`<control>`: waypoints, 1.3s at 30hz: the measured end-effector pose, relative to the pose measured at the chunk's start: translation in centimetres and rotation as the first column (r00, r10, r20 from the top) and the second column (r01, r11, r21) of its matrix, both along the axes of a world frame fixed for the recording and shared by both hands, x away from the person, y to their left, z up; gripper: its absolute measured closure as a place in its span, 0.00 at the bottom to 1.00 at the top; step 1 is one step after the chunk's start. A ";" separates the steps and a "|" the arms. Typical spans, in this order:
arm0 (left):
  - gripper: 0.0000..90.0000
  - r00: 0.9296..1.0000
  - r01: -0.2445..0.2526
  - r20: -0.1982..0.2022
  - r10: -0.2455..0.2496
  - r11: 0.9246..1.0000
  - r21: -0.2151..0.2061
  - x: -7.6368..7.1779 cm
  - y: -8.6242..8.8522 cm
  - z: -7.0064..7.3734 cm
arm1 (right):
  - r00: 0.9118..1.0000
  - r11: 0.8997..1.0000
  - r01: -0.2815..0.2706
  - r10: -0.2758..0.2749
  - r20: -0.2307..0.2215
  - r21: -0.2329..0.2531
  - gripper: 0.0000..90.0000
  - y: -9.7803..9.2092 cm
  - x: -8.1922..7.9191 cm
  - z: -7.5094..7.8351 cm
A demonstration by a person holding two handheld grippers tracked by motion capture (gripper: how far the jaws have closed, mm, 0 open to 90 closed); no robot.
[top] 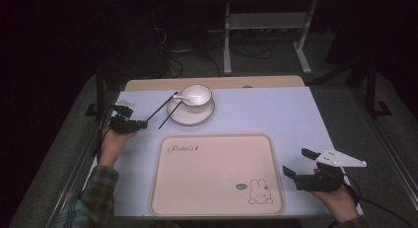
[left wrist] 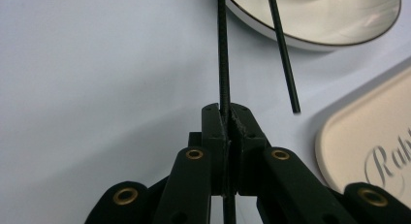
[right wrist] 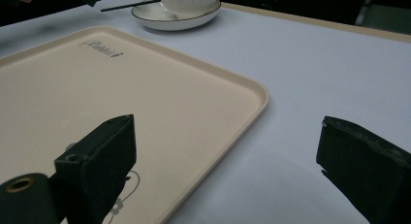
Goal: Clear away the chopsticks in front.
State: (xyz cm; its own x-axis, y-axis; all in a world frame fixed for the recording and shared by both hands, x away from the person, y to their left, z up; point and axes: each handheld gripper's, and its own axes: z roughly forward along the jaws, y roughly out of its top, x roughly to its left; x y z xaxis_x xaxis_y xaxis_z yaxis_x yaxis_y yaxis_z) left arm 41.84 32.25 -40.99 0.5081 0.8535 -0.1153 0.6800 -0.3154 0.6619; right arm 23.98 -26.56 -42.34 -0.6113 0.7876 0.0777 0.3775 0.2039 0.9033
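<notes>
A white bowl point(top: 196, 95) with a spoon point(top: 180, 96) sits on a white saucer point(top: 191, 114) at the back of the table. Two black chopsticks lean toward the saucer's left rim. My left gripper point(top: 144, 124) is shut on one chopstick point(left wrist: 223, 64), whose far end runs up to the saucer point(left wrist: 334, 25). The other chopstick point(left wrist: 283, 54) rests with one end on the saucer and the other on the table. My right gripper point(top: 298, 162) stands open at the right of a beige tray point(top: 217, 176), nothing between its jaws.
The tray point(right wrist: 145, 88) bears a "Rabbit" word and a rabbit drawing point(top: 259, 192) and holds nothing else. The pale blue tabletop point(top: 276, 114) lies bare right of the saucer. Dark floor, cables and a metal stand point(top: 266, 30) lie beyond the table.
</notes>
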 end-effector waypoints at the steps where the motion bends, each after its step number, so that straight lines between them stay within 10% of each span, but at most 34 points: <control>1: 0.95 1.000 0.000 0.000 0.000 1.000 0.000 0.0 0.0 0.0 | 1.000 1.000 0.000 0.000 0.000 0.000 0.07 0.0 0.0 0.0; 15: 0.95 0.999 0.049 0.023 -0.048 0.999 -0.020 -5.7 1.3 1.3 | 1.000 1.000 -0.001 0.001 0.001 -0.006 0.07 0.1 0.1 0.0; 39: 0.95 0.970 0.243 0.038 -0.240 0.965 -0.101 -11.7 -4.8 1.1 | 1.000 1.000 -0.003 0.003 -0.003 -0.011 0.07 0.2 0.1 0.0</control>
State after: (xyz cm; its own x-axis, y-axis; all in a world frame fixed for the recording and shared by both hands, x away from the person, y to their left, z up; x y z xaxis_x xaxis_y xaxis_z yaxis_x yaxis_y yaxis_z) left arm 30.17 27.49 -39.93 0.7014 0.6893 -0.1813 0.5747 -0.3965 0.7158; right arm 24.08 -26.38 -42.39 -0.6138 0.7863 0.0709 0.3793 0.2150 0.8999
